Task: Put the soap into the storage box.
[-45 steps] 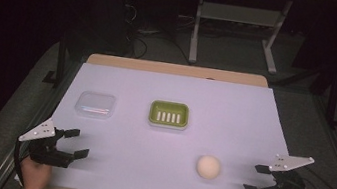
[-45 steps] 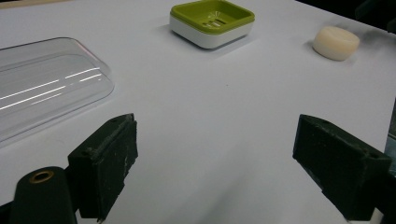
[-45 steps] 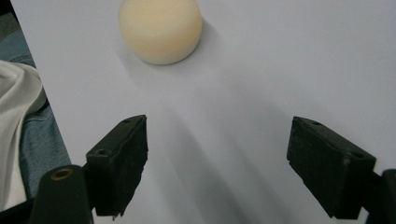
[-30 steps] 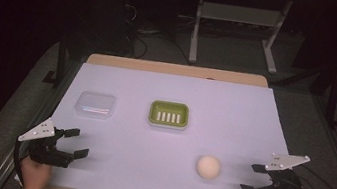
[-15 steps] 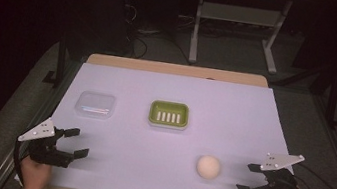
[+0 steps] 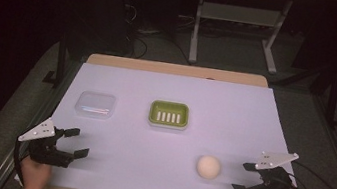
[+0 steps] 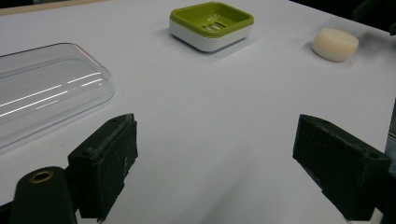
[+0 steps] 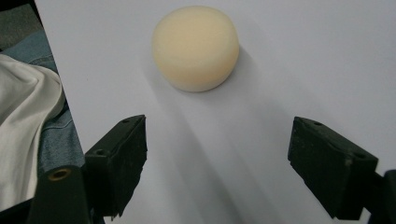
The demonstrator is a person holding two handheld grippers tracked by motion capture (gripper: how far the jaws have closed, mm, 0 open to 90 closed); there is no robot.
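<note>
A round cream soap bar (image 6: 208,167) lies on the white table sheet near the front right; it also appears ahead of the jaws as the soap bar (image 8: 195,47) and far off as the soap bar (image 7: 335,44). My right gripper (image 6: 243,177) stands open just right of it, jaws pointing at it, nothing between them. A green and white soap dish (image 6: 169,114) sits mid-table, seen again as the soap dish (image 7: 211,24). A clear plastic lid (image 6: 96,104) lies left of it, lid (image 7: 44,105). My left gripper (image 6: 75,143) is open at the front left.
The white sheet (image 6: 176,95) covers a wooden table whose far edge shows. Dark floor, cables and a metal stand lie beyond. A person's clothing (image 8: 28,121) shows past the table's near edge in the right gripper view.
My right gripper has moved left toward the soap bar. The left gripper and the objects have stayed put.
</note>
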